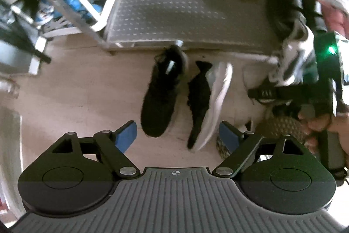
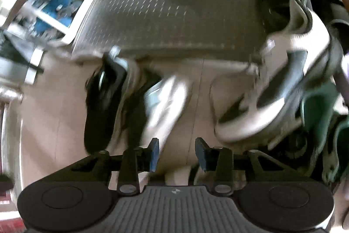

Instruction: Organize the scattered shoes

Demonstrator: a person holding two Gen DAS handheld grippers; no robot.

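Hovering open, left hand-held gripper (image 1: 177, 134) above 2 black shoes (image 1: 161, 93).

Left tongs (image 1: 177, 134): black linkage arms, silver round pivot screws, blue pads (image 1: 125, 134) on the fingertips, grey ribbed base plate with a small round crosshair mark, two black round housings at its sides. Right tongs (image 2: 176, 151): same build, blue pads (image 2: 155, 151); from the left wrist view, black body with a green light. Hand (image 1: 316, 123) bare, no sleeve visible.
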